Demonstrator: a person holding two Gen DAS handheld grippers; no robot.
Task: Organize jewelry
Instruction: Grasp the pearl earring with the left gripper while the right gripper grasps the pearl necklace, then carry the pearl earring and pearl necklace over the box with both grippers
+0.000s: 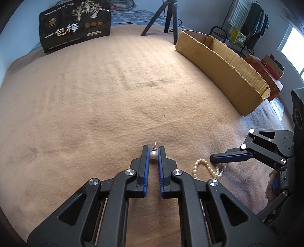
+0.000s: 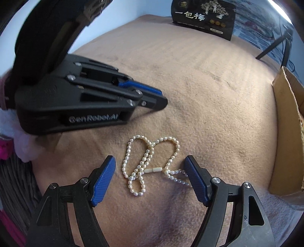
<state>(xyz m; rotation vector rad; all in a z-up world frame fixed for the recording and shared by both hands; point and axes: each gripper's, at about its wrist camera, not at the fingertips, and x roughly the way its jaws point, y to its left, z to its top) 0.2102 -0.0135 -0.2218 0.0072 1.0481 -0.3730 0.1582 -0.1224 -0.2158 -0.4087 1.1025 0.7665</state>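
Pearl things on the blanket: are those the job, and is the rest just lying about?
Job:
pearl earring, between the left hand-held gripper fingers
pearl necklace, between the open right hand-held gripper fingers

Lying about:
cardboard box
black printed bag
tripod

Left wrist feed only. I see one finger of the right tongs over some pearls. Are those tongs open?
Observer: Yes. The right tongs are wide open, with one finger on each side of the pearl necklace.
Operator: Touching the strand?
Observer: One blue pad meets a loop of it. The other pad sits apart from it.
Operator: Clasp done up?
Observer: It appears so. A pale bar clasp joins two runs of beads, and the strand lies in crossed loops on the blanket.
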